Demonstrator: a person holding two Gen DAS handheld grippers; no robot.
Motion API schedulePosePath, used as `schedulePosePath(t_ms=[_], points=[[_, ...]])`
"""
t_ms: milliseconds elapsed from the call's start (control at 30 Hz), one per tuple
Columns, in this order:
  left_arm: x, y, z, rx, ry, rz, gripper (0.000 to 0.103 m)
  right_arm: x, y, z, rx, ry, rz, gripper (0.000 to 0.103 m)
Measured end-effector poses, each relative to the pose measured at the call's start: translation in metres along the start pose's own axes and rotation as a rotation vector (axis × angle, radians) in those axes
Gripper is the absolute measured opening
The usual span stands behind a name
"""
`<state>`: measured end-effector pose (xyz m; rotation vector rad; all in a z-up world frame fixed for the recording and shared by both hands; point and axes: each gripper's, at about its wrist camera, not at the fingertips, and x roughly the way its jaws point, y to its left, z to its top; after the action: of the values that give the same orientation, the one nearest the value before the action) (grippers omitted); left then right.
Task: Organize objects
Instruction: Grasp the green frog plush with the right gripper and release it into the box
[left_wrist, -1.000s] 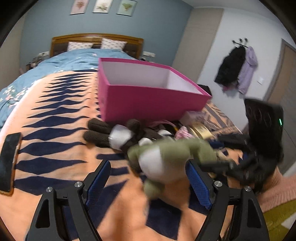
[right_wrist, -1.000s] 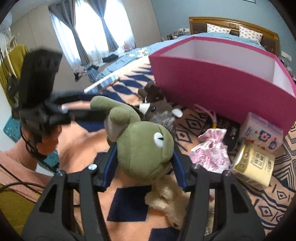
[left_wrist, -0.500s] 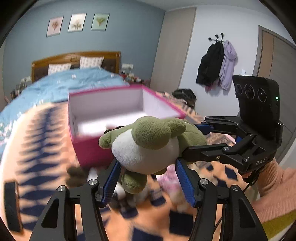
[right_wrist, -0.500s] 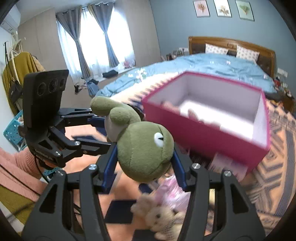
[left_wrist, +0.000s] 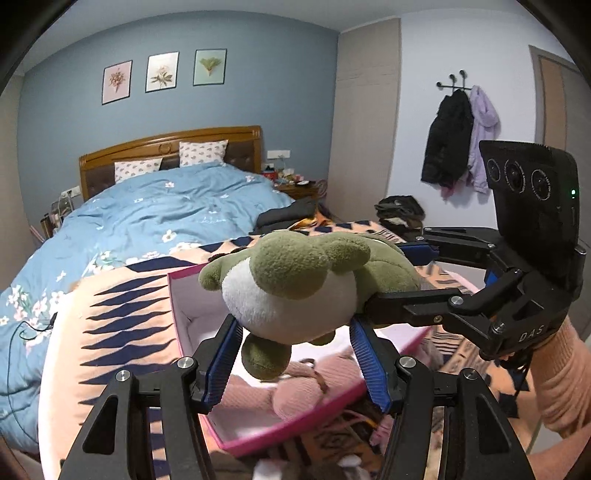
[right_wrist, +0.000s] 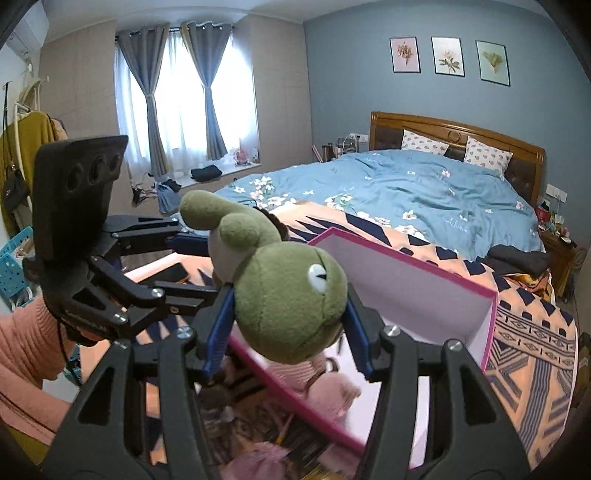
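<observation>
While both grippers clamp it, the green frog plush (left_wrist: 295, 284) hangs above the pink box (right_wrist: 417, 295), frame centre.
Left gripper (left_wrist: 295, 350) and right gripper (right_wrist: 288, 325) fingers each closed on the plush; pink plush (left_wrist: 295, 387) lies inside the box.

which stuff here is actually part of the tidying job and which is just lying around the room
Part of the job:
- green frog plush, clamped by both the left gripper and the right gripper, jaws pressed into it
- pink box, open, beneath the plush
- pink plush toy already inside the box

Just lying about:
- coats on the wall hook
- pillows on the bed
- framed pictures
</observation>
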<state>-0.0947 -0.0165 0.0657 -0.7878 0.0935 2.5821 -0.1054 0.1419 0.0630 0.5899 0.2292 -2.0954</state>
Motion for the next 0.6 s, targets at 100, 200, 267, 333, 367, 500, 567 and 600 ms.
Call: schedulePosePath(t_ms=[100, 200, 267, 333, 367, 500, 567, 600], points=[[0.020, 0.011, 0.004, -0.023, 0.029, 0.007, 0.061, 0.018, -0.014, 0.005, 0.000, 0.027, -0.006, 0.058], [0.036, 0.023, 0.005, -0.040, 0.054, 0.017, 0.060, 0.035, -0.023, 0.005, 0.004, 0.056, -0.011, 0.058], [0.044, 0.027, 0.004, -0.048, 0.068, 0.025, 0.060, 0.045, -0.030, 0.007, 0.002, 0.078, -0.012, 0.058], [0.053, 0.030, 0.002, -0.057, 0.088, 0.031, 0.060, 0.054, -0.035, 0.006, 0.000, 0.100, -0.010, 0.058], [0.056, 0.032, 0.000, -0.062, 0.098, 0.033, 0.060, 0.059, -0.037, 0.006, 0.000, 0.114, -0.008, 0.058], [0.073, 0.039, -0.008, -0.078, 0.149, 0.042, 0.060, 0.079, -0.045, 0.001, 0.007, 0.170, 0.012, 0.058], [0.080, 0.041, -0.011, -0.081, 0.171, 0.046, 0.060, 0.089, -0.050, -0.001, 0.013, 0.205, 0.023, 0.058], [0.084, 0.043, -0.013, -0.083, 0.188, 0.048, 0.060, 0.094, -0.051, -0.003, 0.012, 0.223, 0.026, 0.059]])
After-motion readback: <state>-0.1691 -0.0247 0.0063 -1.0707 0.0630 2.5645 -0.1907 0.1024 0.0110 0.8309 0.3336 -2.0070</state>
